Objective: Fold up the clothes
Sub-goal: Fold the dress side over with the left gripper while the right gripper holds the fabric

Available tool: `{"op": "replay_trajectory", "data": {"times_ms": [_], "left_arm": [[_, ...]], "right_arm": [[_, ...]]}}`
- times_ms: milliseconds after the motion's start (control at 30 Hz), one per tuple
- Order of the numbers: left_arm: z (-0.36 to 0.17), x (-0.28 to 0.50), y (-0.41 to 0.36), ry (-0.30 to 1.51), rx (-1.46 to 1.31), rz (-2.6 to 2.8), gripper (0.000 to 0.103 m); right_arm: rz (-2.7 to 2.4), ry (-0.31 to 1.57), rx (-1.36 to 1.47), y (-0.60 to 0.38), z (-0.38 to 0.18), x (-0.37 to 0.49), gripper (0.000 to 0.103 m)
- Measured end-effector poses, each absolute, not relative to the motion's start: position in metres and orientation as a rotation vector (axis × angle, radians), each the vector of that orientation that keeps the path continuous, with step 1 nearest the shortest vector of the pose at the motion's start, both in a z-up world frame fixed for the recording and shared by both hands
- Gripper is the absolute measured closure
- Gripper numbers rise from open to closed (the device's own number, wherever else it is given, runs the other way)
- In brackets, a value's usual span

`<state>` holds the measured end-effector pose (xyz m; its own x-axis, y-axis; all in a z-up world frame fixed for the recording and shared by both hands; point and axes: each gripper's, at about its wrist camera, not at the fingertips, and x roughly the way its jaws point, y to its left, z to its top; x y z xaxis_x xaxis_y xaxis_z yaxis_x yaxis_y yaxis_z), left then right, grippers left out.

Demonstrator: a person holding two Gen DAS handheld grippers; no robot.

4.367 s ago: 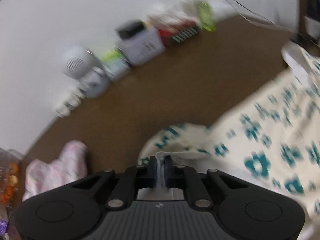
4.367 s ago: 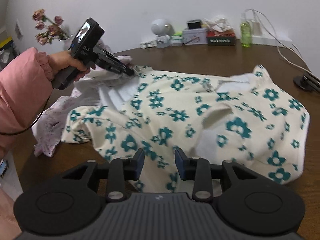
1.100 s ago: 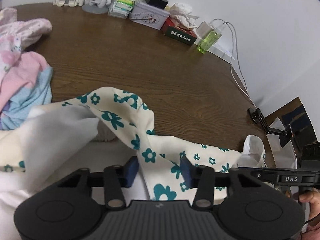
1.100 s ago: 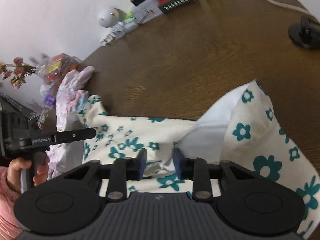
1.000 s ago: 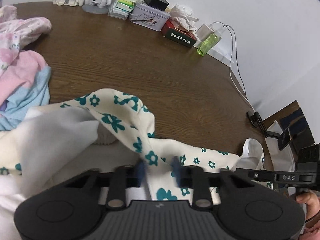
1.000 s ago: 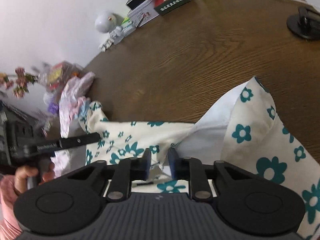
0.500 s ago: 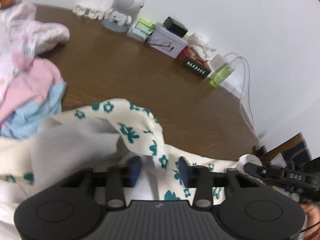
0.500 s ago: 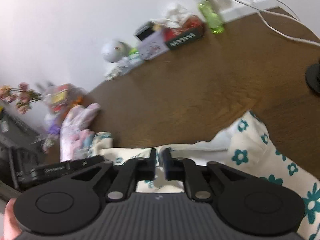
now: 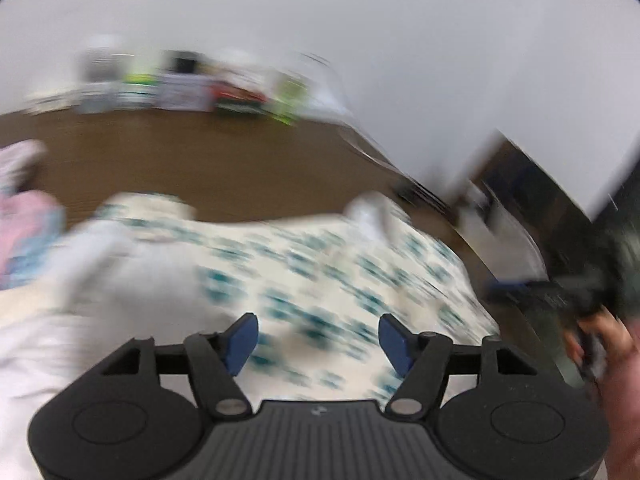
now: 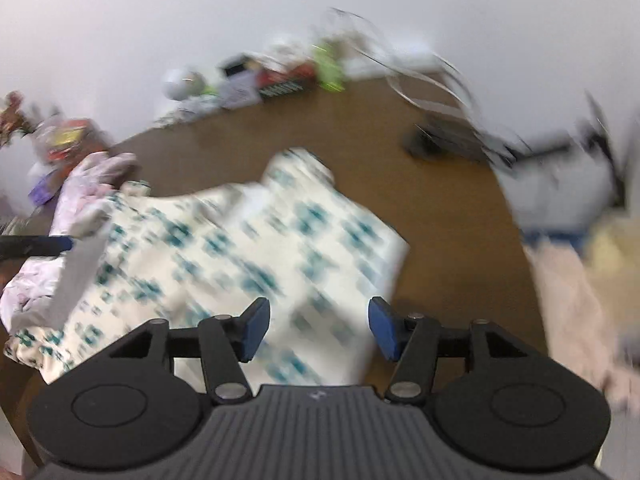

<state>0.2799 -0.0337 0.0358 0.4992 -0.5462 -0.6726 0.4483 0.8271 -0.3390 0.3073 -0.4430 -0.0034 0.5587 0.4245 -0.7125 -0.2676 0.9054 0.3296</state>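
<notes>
Change since a second ago: both grippers have let go of the floral garment and pulled back from it; then they were pinched on its cloth, now they hang above it.
Left gripper: blue pads spread apart and opening, nothing between them, cloth lying beneath.
Right gripper: pads likewise parted and opening, gripping nothing, above the garment's near right edge.
Floral garment: cream with teal flowers, spread on the brown table, white lining showing at its left side.
Pink clothes: heaped at the garment's left, touching it.
Back of table: blurred small boxes and a green bottle along the white wall.
Sharpness: both views heavily blurred.
</notes>
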Motion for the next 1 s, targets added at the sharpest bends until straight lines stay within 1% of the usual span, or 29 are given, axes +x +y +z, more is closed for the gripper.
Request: {"op": "replay_trajectory", "data": {"times_ms": [133, 167, 200, 233, 267, 367, 467, 533, 600, 700, 767, 800, 833, 867, 900, 933, 967, 1000], "left_arm": [[0.038, 0.271, -0.095, 0.894, -0.121, -0.733, 0.047], [0.038, 0.270, -0.108, 0.897, -0.132, -0.752, 0.047], [0.039, 0.270, -0.121, 0.900, -0.144, -0.772, 0.047], [0.040, 0.269, -0.133, 0.899, -0.146, -0.782, 0.047], [0.041, 0.270, -0.144, 0.899, -0.142, -0.790, 0.046], [0.043, 0.278, -0.175, 0.899, -0.116, -0.764, 0.045], [0.042, 0.296, -0.196, 0.901, -0.157, -0.709, 0.043], [0.038, 0.316, -0.208, 0.932, -0.196, -0.671, 0.043], [0.033, 0.333, -0.219, 0.990, -0.193, -0.646, 0.043], [0.020, 0.349, -0.237, 1.093, -0.144, -0.598, 0.043], [0.014, 0.351, -0.243, 1.124, -0.114, -0.569, 0.045], [0.011, 0.352, -0.247, 1.132, -0.100, -0.573, 0.049], [0.010, 0.351, -0.250, 1.132, -0.088, -0.580, 0.062], [0.009, 0.349, -0.252, 1.131, -0.067, -0.581, 0.072], [0.009, 0.347, -0.255, 1.130, -0.042, -0.581, 0.091], [0.009, 0.346, -0.256, 1.125, -0.024, -0.580, 0.095], [0.010, 0.344, -0.255, 1.118, -0.019, -0.585, 0.095], [0.013, 0.343, -0.251, 1.105, -0.023, -0.594, 0.095]], "right_arm": [[0.461, 0.905, 0.328, -0.467, -0.023, 0.298, 0.056], [0.486, 0.912, 0.348, -0.465, -0.026, 0.299, 0.062], [0.510, 0.919, 0.368, -0.463, -0.029, 0.299, 0.079], [0.535, 0.927, 0.388, -0.461, -0.032, 0.299, 0.090], [0.547, 0.924, 0.408, -0.462, -0.032, 0.300, 0.097], [0.567, 0.888, 0.439, -0.463, -0.027, 0.299, 0.098], [0.619, 0.813, 0.349, -0.453, -0.010, 0.290, 0.098], [0.648, 0.770, 0.230, -0.435, -0.002, 0.279, 0.098], [0.676, 0.744, 0.172, -0.419, 0.001, 0.272, 0.098], [0.679, 0.712, 0.128, -0.407, 0.002, 0.268, 0.098], [0.682, 0.694, 0.117, -0.403, 0.002, 0.266, 0.098], [0.687, 0.685, 0.114, -0.402, 0.003, 0.265, 0.098], [0.691, 0.679, 0.109, -0.400, 0.004, 0.264, 0.098], [0.693, 0.676, 0.104, -0.399, 0.005, 0.263, 0.098], [0.689, 0.672, 0.096, -0.398, 0.006, 0.263, 0.097], [0.688, 0.669, 0.091, -0.397, 0.007, 0.262, 0.097], [0.691, 0.668, 0.090, -0.397, 0.007, 0.261, 0.096], [0.704, 0.667, 0.097, -0.400, 0.007, 0.260, 0.091]]}}
